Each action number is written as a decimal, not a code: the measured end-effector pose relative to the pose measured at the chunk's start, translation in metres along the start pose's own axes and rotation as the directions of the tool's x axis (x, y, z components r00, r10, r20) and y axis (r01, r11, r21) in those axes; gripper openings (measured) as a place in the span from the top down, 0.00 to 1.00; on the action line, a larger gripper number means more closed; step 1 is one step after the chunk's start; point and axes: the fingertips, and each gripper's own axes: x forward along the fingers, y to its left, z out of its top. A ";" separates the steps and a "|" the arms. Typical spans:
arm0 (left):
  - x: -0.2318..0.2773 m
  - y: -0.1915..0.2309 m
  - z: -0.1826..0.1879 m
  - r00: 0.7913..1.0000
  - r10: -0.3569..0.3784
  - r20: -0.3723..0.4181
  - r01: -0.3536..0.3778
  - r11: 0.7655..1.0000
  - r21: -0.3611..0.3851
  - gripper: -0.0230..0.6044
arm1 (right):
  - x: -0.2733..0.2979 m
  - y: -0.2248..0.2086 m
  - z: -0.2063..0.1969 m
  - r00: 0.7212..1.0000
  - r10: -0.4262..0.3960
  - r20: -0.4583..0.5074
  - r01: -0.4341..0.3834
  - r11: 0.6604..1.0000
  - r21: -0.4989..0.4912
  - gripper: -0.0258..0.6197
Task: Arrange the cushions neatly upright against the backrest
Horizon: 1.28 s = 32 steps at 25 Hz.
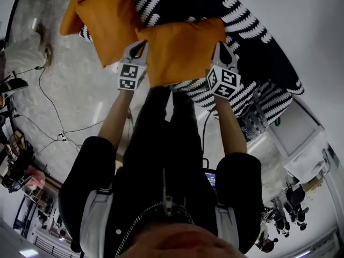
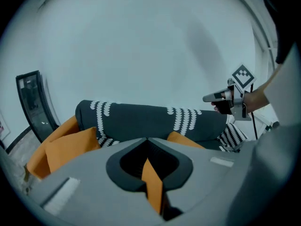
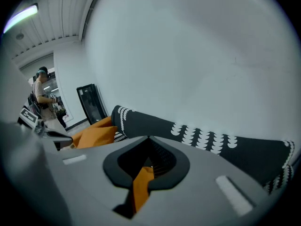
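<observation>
the left gripper (image 1: pixel 141 47) is clamped on the near left corner of the orange cushion (image 1: pixel 180 47), the right gripper (image 1: pixel 219 48) on its near right corner. the cushion hangs over the patterned sofa (image 1: pixel 258 52) at 12 o'clock from the person; a second orange cushion (image 1: pixel 107 20) lies at 10 o'clock of it. best to hold both corners level, land the far edge on the seat, then lean it upright against the backrest (image 2: pixel 150 119).
</observation>
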 end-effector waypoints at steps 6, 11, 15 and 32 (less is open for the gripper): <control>0.040 0.077 -0.063 0.989 0.125 -0.080 -0.131 0.988 -0.080 0.94 | 0.077 -0.021 -0.053 0.993 -0.027 -0.116 0.017 0.996 -0.091 0.95; 0.077 0.110 -0.109 0.977 0.151 -0.154 -0.173 0.975 -0.142 0.82 | 0.128 -0.050 -0.084 0.979 -0.084 -0.188 0.052 0.985 -0.166 0.85; 0.089 0.127 -0.154 0.968 0.139 -0.209 -0.177 0.969 -0.173 0.81 | 0.164 -0.058 -0.110 0.964 -0.117 -0.240 0.064 0.974 -0.219 0.81; 0.149 0.119 -0.199 0.963 0.069 -0.259 -0.141 0.953 -0.269 0.82 | 0.262 -0.120 -0.174 0.875 -0.151 -0.460 0.098 0.986 -0.136 0.67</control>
